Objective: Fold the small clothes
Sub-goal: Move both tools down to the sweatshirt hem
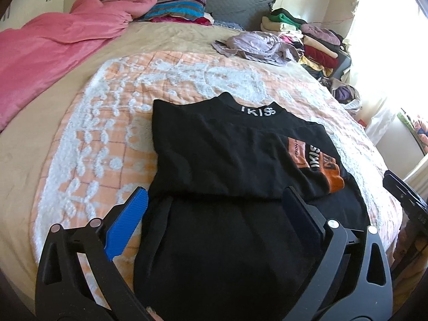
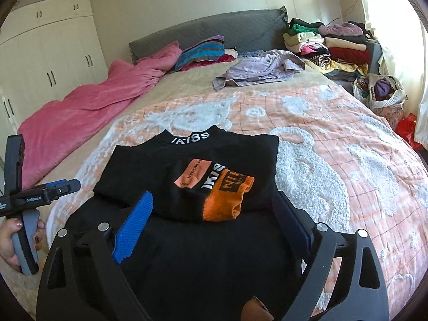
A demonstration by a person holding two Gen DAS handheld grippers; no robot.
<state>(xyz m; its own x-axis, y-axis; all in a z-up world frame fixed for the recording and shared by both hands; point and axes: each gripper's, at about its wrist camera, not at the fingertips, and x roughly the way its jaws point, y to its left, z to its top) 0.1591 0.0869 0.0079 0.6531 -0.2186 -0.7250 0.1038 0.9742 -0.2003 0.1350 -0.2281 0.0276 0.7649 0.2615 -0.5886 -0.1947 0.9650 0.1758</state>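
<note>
A black top with a white "IKISS" collar and an orange-cuffed sleeve folded across its front lies on the orange-and-white blanket. It also shows in the right wrist view. My left gripper is open and hovers over the top's lower half, near its left side. My right gripper is open and hovers over the lower half by the orange cuff. Neither holds cloth. The left gripper's body also shows in the right wrist view, held by a hand.
A pink blanket lies along the bed's left side. A crumpled lilac garment sits further up the bed. Stacks of folded clothes and a bag of clothes stand at the right. Wardrobes line the left wall.
</note>
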